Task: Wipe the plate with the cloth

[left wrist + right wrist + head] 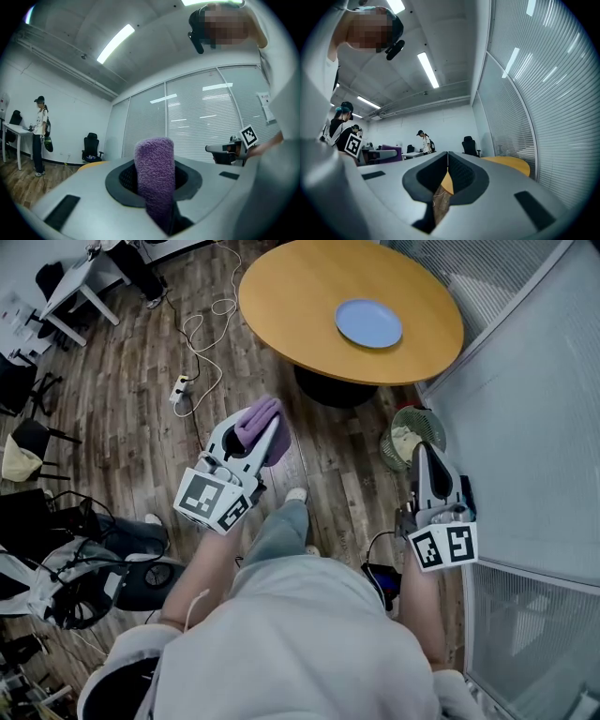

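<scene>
Both arms reach forward, level. The left tool [270, 430] clamps the purple cloth [255, 418]. The right tool [422, 452] is pinched closed, empty. The plate [368, 322] lies on the table [281, 296], at 2 o'clock from the cloth.

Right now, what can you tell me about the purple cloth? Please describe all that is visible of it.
The cloth is purple and looks like fuzzy terry or microfibre, soft and thick. It is bunched into a roll, and the left gripper is shut on it, so its rounded end sticks out beyond the jaws. Only the jaws touch it. It is held in the air over the wooden floor, short of the round table and well apart from the blue plate.
</scene>
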The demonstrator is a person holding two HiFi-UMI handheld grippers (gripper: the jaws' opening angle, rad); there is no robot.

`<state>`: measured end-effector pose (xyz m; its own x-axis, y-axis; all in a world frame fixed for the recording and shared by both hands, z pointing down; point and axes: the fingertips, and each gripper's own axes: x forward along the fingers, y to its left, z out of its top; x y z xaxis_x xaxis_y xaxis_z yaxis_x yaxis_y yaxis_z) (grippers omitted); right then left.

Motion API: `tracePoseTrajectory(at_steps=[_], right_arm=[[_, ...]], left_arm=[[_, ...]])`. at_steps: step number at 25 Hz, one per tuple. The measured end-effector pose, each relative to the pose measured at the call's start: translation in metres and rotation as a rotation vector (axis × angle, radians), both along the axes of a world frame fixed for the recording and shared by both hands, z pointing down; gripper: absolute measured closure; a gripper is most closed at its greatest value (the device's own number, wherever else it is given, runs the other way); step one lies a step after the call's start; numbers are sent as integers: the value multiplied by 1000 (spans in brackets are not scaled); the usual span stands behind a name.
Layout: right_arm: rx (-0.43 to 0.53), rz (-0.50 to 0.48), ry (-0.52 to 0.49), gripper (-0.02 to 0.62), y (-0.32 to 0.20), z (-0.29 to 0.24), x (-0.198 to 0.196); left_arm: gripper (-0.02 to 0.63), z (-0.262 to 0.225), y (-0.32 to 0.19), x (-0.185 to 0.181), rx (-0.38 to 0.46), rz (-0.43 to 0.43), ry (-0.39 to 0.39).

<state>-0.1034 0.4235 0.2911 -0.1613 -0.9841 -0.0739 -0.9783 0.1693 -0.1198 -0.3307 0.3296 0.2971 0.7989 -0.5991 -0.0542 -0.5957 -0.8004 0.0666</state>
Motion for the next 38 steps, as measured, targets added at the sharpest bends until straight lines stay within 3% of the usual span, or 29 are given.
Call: tracePoseTrajectory(at_steps=[29, 38], right_arm=[[40, 124, -16, 574, -234, 6, 43], [50, 132, 2, 574, -241, 8, 39]], left_arm=[[522, 13, -264, 62, -5, 147, -3], [522, 15, -273, 59, 13, 165, -8]])
